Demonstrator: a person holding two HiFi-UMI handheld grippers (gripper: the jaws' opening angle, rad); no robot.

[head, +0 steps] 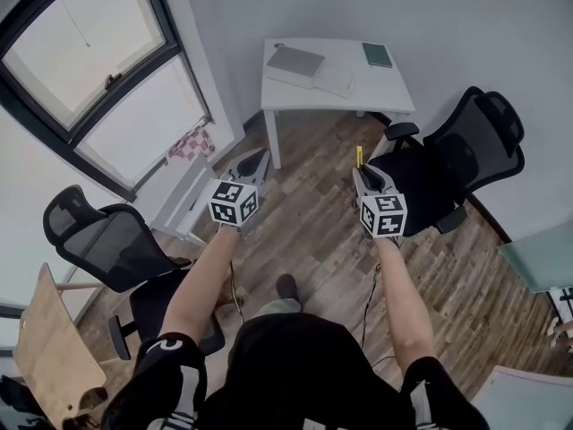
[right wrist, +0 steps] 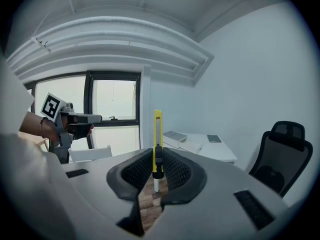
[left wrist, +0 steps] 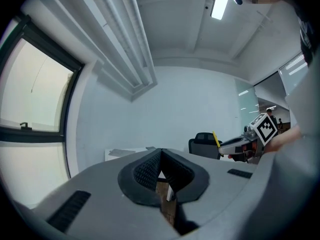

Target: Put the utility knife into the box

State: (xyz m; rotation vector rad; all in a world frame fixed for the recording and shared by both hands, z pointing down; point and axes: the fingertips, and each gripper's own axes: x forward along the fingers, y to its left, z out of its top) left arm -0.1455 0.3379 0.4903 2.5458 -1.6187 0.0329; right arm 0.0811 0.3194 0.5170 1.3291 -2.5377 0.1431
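My right gripper (head: 362, 174) is shut on a yellow utility knife (head: 359, 157), held at chest height over the wooden floor. In the right gripper view the knife (right wrist: 157, 136) stands upright between the ribbed pads (right wrist: 172, 171), its yellow tip pointing up and away. My left gripper (head: 254, 162) is held level beside it, shut and with nothing in it; its jaws meet at the tip (left wrist: 161, 156). A flat grey-topped box (head: 295, 61) and a white box (head: 333, 81) lie on the white table (head: 394, 97) ahead, well beyond both grippers.
A dark green notebook (head: 377, 55) lies on the table's far right. A black office chair (head: 466, 150) stands just right of the right gripper, and another (head: 107, 240) at the left. A large window (head: 89, 61) fills the left wall. A wooden chair (head: 45, 348) is at the lower left.
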